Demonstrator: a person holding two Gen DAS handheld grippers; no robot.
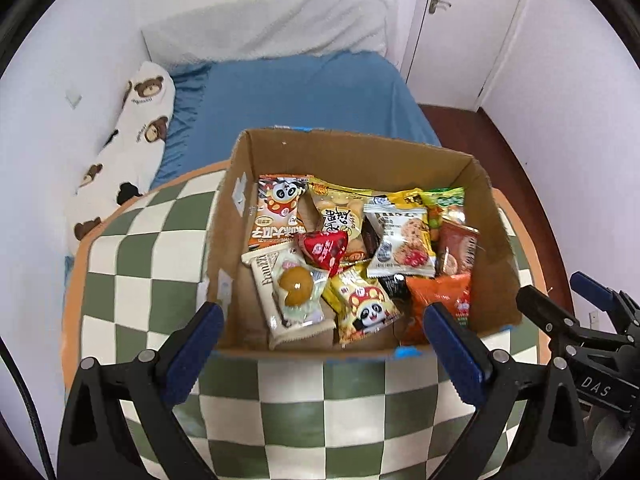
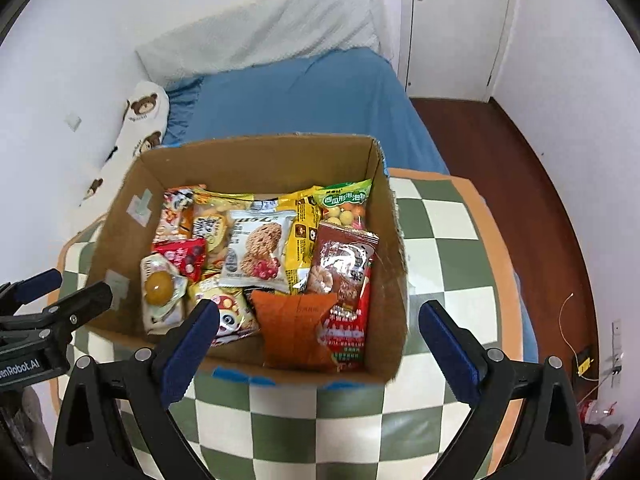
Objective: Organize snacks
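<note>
A brown cardboard box [image 1: 360, 152] [image 2: 256, 156] sits on a green-and-white checkered mat [image 1: 328, 392] [image 2: 360, 420] and holds several snack packets. Among them are a white cookie packet [image 1: 400, 240] [image 2: 256, 252], an orange packet [image 1: 440, 300] [image 2: 296, 324], a red wrapped candy [image 1: 324, 248] and a clear pack with a yellow ball [image 1: 296, 284] [image 2: 160, 288]. My left gripper [image 1: 324, 340] hangs open over the box's near edge, holding nothing. My right gripper [image 2: 320, 336] is open too, above the box's near right corner. Each gripper shows at the edge of the other's view.
Behind the box lies a bed with a blue sheet [image 1: 304, 96] [image 2: 304, 92], a white blanket [image 1: 272, 28] and a bear-print pillow [image 1: 128, 148] along the left wall. A white door [image 2: 460, 20] and dark wooden floor [image 2: 500, 168] are at the right.
</note>
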